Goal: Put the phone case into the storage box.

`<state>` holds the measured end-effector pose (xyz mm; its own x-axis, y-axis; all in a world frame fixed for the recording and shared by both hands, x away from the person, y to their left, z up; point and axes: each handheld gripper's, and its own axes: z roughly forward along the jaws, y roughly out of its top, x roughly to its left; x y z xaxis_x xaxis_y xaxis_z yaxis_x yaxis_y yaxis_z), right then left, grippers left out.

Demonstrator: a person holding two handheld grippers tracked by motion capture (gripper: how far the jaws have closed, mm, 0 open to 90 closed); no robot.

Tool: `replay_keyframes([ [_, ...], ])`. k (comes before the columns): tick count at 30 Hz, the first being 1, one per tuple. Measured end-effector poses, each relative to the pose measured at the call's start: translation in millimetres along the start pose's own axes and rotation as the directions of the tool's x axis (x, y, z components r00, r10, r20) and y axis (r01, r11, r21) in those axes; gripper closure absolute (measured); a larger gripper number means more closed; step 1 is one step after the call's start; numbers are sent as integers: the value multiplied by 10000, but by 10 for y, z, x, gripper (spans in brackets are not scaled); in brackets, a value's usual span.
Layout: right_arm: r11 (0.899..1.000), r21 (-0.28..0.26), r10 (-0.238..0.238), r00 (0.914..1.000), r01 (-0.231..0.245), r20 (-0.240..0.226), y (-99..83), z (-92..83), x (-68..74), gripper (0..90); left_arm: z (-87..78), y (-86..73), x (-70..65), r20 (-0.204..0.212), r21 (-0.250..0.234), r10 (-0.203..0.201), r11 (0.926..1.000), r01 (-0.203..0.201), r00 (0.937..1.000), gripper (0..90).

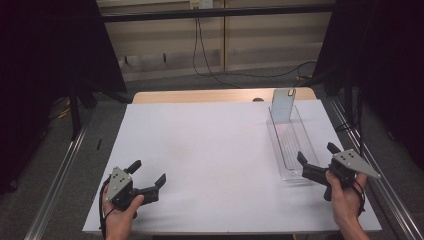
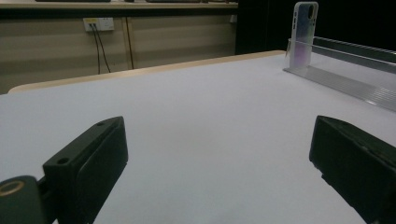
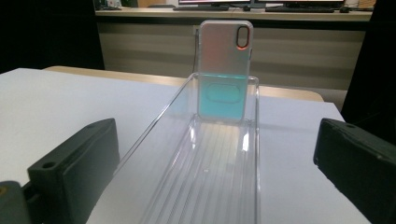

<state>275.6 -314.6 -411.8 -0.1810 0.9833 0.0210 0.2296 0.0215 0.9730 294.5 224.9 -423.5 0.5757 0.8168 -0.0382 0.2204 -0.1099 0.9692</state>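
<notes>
Standing at the near edge of the tabletop (image 1: 210, 150), the person holds a pair of tongs in each hand, and both pairs are spread wide with nothing between the jaws. The right tongs (image 1: 316, 159) sit at the near right corner, their jaws flanking the near end of a clear plastic tray (image 1: 280, 150) that runs lengthwise toward the far edge. At the tray's far end a phone case (image 1: 283, 105) stands upright, leaning against the end wall, its camera cut-out at the top; the right gripper view looks straight down the ribbed tray floor at it (image 3: 226, 70). The left tongs (image 1: 148, 176) rest low near the near left corner, well apart from the tray, with only bare white surface ahead of them; the case shows far off in that view (image 2: 302, 35). To my eye this is the very start: the approach, with no grasp made yet. The next move probably calls for the right tongs to travel forward along the tray and close on the case's edges, gently, since it stands loose and could tip or slide.
</notes>
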Motion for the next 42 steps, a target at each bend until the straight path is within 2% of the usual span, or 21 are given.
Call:
replay_keyframes([
  [8, 9999, 108, -106, 9999, 104, 135, -144, -122, 88, 0, -32, 0, 2, -112, -36, -33, 10000, 32, 9999, 39],
  [16, 10000, -55, -33, 9997, 34, 226, -210, -234, 91, 0, -60, -1, 10, -164, -128, 11, 9999, -13, 9999, 33],
  [17, 10000, -72, -47, 9997, 49, 242, -220, -246, 93, 0, -61, -5, 6, -207, -178, -116, 9998, 112, 9997, 32],
  [24, 9996, -274, -79, 9998, 85, 197, -282, -353, 89, 0, -96, -16, 49, -345, -181, -209, 9996, 203, 9992, 31],
  [28, 9994, -280, -208, 9996, 214, 202, -308, -385, 81, 0, -102, -16, 44, -224, -225, -239, 9995, 234, 9995, 31],
  [31, 9989, -391, -250, 9993, 261, 289, -324, -415, 84, 0, -114, -21, 39, -309, -158, -128, 9998, 124, 9994, 32],
  [36, 9999, -110, 56, 9993, -52, 366, -379, -406, 38, 0, -122, -31, 42, -523, -147, -255, 9996, 248, 9983, 32],
  [38, 9997, -184, 189, 9987, -181, 466, -379, -409, 26, 0, -115, -31, 48, -471, -107, -362, 9993, 358, 9982, 33],
  [42, 9996, -147, 259, 9989, -254, 394, -378, -402, 17, 0, -107, -38, 49, -460, -19, -309, 9995, 308, 9985, 33],
])
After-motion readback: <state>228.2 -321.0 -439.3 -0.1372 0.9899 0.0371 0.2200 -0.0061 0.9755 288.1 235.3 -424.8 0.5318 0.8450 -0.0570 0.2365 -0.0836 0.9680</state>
